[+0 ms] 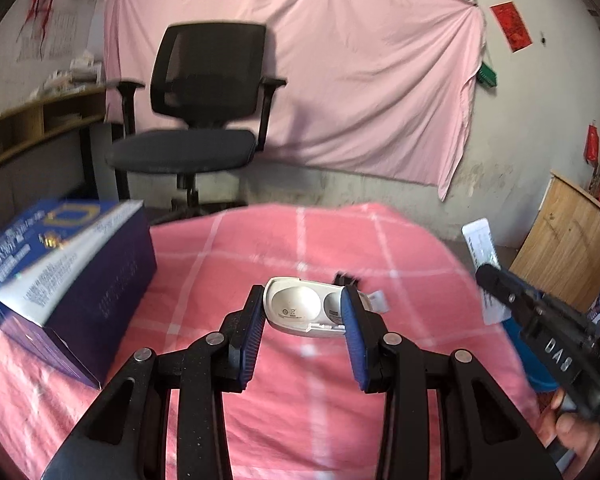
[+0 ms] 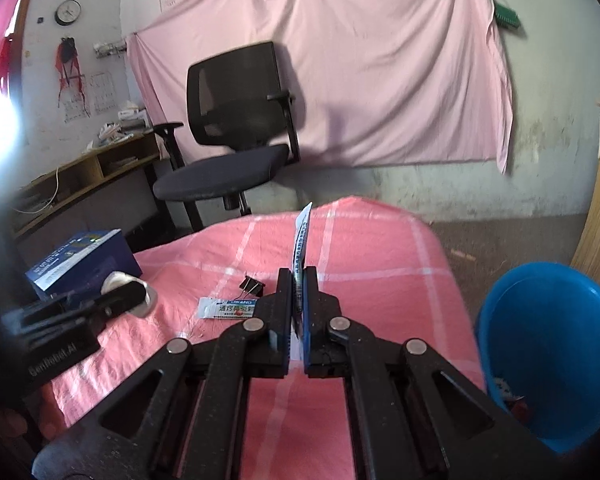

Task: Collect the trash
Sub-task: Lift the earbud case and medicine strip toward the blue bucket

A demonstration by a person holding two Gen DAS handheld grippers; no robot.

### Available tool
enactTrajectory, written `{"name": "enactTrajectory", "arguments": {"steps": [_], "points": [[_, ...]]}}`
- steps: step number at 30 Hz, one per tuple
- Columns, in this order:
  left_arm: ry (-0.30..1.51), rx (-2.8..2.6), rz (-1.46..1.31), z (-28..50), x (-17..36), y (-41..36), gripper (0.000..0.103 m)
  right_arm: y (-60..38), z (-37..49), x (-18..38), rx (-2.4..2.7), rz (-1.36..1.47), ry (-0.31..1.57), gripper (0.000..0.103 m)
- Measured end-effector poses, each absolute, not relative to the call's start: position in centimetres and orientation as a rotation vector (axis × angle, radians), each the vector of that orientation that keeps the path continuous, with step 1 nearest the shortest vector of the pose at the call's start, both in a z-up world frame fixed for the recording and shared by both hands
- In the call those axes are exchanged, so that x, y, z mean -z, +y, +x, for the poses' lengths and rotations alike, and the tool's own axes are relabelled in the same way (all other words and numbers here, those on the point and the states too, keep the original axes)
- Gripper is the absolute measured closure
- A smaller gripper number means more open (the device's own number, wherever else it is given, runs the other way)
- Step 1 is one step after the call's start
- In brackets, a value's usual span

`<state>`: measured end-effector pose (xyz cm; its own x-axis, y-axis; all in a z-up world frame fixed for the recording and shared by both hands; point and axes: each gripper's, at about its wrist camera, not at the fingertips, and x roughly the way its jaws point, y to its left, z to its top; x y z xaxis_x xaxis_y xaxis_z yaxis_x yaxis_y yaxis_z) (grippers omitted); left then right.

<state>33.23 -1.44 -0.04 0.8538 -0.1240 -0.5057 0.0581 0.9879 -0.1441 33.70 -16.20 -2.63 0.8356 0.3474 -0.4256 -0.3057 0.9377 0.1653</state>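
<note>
left gripper (image 1: 304,308): we clamp the white plastic tray (image 1: 300,308) above the pink checked cloth (image 1: 228,248) | right gripper (image 2: 299,280): we pinch the upright white sachet (image 2: 301,236), blue bin (image 2: 548,352) at right

Bench (image 2: 380,248) cover: pink checked woven cloth, matt. White tray (image 1: 300,308): smooth moulded plastic, slight sheen. Sachet (image 2: 300,240): thin glossy printed foil or paper. Blue box (image 1: 80,280): printed cardboard, semi-gloss. Bin (image 2: 548,352): smooth blue plastic. Hand-held gripper (image 1: 304,320) frames: matt black speckled plastic, metal rivets.
</note>
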Motion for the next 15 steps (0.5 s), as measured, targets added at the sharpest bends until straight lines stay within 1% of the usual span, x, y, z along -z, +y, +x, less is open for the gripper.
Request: {"name": "enactTrajectory", "arguments": {"steps": [7,15], "points": [[0.425,0.107,-0.054,31.3,-3.5,-5.2,0.07,-19.9,30.0,0.4,-0.295,0.1,0.3,0.085],[0.326,0.14,0.012,29.4,-6.9,-9.8,0.07,-23.7,27.6,-1.5,-0.231,0.143,0.191,0.085]]}}
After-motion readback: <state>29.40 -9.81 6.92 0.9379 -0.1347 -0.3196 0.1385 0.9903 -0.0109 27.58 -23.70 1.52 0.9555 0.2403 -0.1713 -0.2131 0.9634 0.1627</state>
